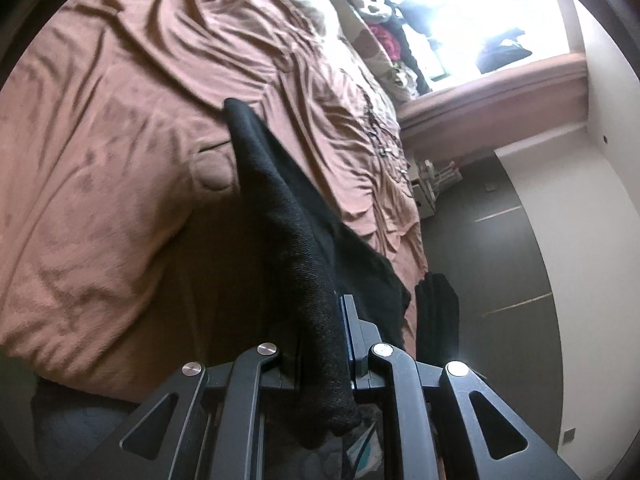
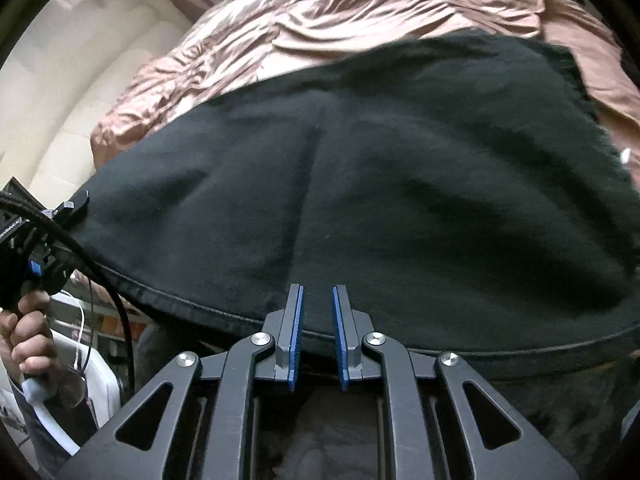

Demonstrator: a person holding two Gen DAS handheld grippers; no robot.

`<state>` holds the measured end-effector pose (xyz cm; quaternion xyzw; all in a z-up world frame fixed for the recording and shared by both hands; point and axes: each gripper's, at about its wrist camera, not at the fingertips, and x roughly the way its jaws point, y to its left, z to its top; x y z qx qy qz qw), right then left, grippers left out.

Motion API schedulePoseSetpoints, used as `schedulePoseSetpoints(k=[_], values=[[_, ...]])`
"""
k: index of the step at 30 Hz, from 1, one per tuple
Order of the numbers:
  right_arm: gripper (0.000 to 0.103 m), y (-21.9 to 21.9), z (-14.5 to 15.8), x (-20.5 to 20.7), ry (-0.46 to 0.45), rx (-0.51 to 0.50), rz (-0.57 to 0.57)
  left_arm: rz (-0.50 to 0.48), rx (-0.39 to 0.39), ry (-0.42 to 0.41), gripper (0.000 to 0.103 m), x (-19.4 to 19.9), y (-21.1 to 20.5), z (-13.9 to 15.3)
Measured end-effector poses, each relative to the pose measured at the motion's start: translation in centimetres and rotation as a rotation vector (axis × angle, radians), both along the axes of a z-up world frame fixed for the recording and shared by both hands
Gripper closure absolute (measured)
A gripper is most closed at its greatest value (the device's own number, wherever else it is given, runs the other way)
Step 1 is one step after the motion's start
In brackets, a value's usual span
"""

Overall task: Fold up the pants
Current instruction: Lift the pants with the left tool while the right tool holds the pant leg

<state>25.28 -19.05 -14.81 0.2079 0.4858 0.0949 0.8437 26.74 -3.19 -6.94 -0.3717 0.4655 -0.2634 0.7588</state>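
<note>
Black pants [image 2: 400,184] lie spread on a bed covered with a pinkish-brown sheet [image 2: 360,12]. In the right wrist view my right gripper [image 2: 318,300] is open, its blue-padded fingers [image 2: 297,312] a small gap apart just above the pants' stitched near edge, holding nothing. In the left wrist view my left gripper [image 1: 324,320] is shut on a fold of the black pants [image 1: 280,208], which rises from the jaws and stretches away over the bed. The left gripper also shows at the left edge of the right wrist view [image 2: 68,208], at the pants' left corner.
The bed's sheet [image 1: 120,140] fills most of the left wrist view, with a bright window [image 1: 460,12] and piled clothes [image 1: 384,36] beyond. Grey floor [image 1: 500,240] and a white wall [image 1: 580,200] lie to the right. A hand [image 2: 28,344] and black cable [image 2: 100,272] are at the left.
</note>
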Motion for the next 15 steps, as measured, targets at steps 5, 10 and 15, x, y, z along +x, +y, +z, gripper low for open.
schedulePoseSetpoints(k=[5, 10, 15], values=[[0.091, -2.8, 1.4, -1.7, -0.054, 0.023, -0.053, -0.040, 0.013, -0.047, 0.087, 0.2, -1.8, 2.3], [0.091, -5.1, 2.1, -3.3, -0.091, 0.034, -0.094, -0.090, 0.032, -0.086, 0.087, 0.6, -4.4, 4.1], [0.091, -7.0, 2.2, -5.4, -0.114, 0.061, -0.138, -0.160, 0.050, -0.134, 0.087, 0.8, -8.0, 6.2]])
